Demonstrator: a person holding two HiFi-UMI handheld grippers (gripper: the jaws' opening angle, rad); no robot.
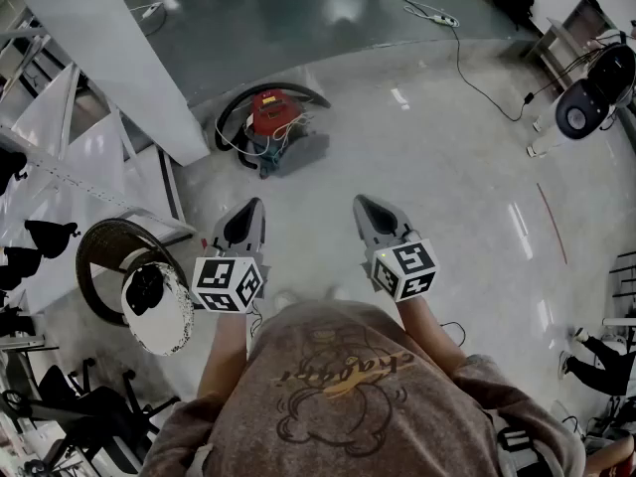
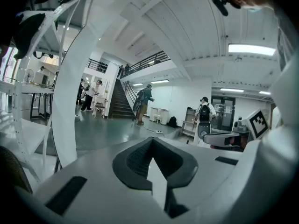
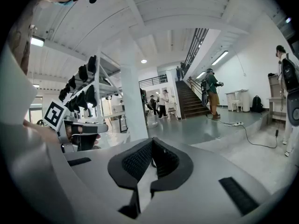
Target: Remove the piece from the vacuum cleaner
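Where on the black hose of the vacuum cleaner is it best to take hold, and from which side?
Probably the black hose where it arcs left of the red body, from above: it loops clear there, so jaws can straddle it.

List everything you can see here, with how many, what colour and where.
vacuum cleaner: one, red with a black hose, on the pale floor ahead of the person.
pillar: one, white, left of the vacuum cleaner.
power strip: one, white, far floor, upper right.
basket: one, dark, floor at lower left.
shelving: one, white, left edge, holding black items.
staircase: one, dark, far end of the hall.
people: several, near the staircase.
left tool: one, grey, shut and empty, held forward.
right tool: one, grey, shut and empty, beside the left.
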